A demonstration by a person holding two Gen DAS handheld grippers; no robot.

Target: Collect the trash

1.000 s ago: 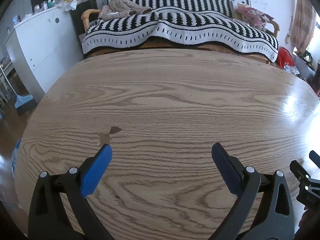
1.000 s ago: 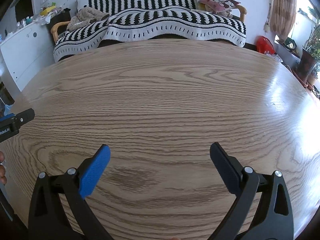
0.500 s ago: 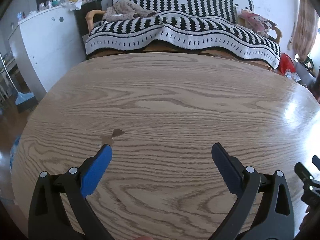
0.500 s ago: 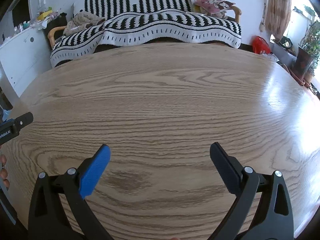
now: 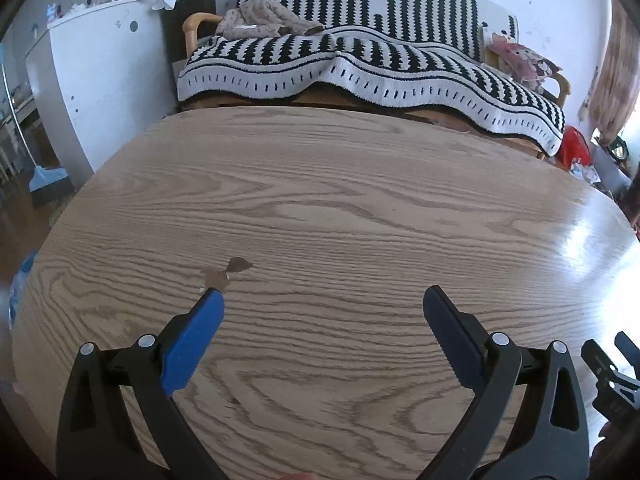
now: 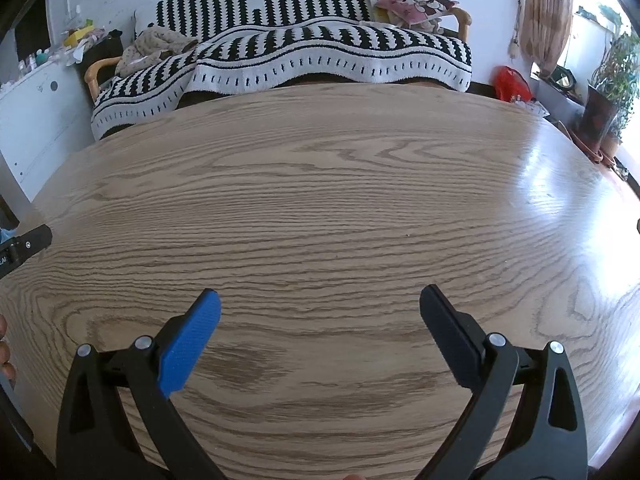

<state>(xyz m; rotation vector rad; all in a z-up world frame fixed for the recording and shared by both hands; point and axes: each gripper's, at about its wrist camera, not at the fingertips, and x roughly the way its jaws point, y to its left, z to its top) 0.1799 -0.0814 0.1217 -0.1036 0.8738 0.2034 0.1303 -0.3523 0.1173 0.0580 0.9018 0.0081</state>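
Now left gripper (image 5: 322, 300) — agape — sits farther from sofa (image 5: 360, 68).

The surface (image 5: 360, 200) ran out of both views at the near edge, its front rim hidden behind the claw arms. The brown marks (image 5: 228, 272) beside the left claw's blue pad (image 5: 192, 344) were too small to tell as scraps or stains. The right claw (image 5: 616, 376) was cut off at the left view's border.

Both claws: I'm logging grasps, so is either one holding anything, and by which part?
Nothing is held. The left claw and the right claw are both open above the wooden table.
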